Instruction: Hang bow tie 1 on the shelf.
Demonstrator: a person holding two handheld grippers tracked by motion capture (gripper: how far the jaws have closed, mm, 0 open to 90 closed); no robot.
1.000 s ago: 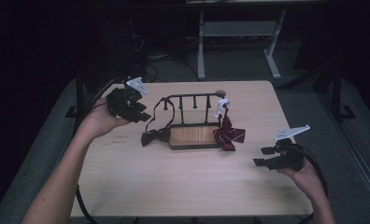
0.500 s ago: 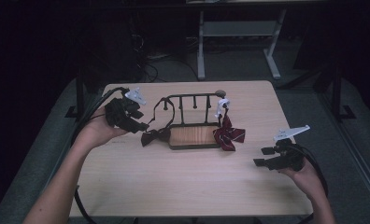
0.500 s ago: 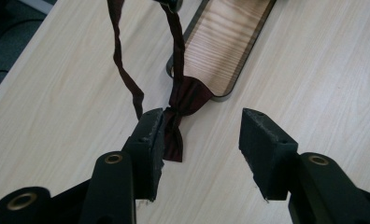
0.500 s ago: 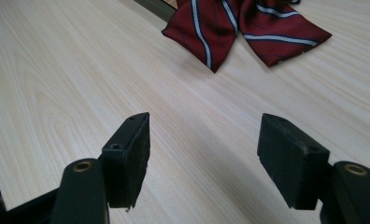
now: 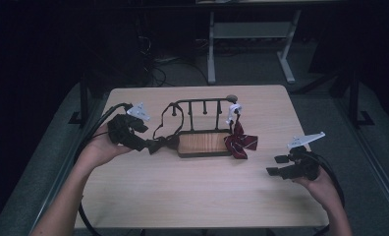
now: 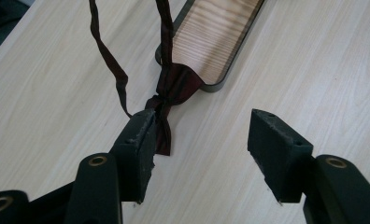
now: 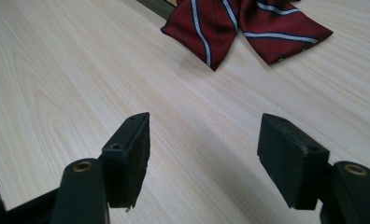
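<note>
A dark maroon bow tie (image 6: 174, 86) lies on the table against the left end of a wooden-based rack (image 5: 202, 143), and its strap (image 5: 159, 120) loops up onto the rack's black rail. My left gripper (image 6: 199, 140) is low over the table. Its jaws have just been opening, and one wing of the tie lies along the inner face of the left jaw without being pinched. In the high view this gripper (image 5: 142, 143) is just left of the tie (image 5: 160, 143). A red striped bow tie (image 7: 248, 23) rests at the rack's right end (image 5: 240, 142). My right gripper (image 7: 204, 144) hovers open over bare wood (image 5: 276, 165).
The black rail (image 5: 202, 103) has upright pegs, and a white clip (image 5: 233, 110) hangs at its right. The light wooden table (image 5: 192, 196) has room in front of the rack. Cables trail from both grippers, and a desk frame (image 5: 246, 44) stands on the dark floor behind.
My left gripper has sunk toward the table and come nearer the person, and its jaws have spread wider off the dark tie. The right gripper has kept still.
</note>
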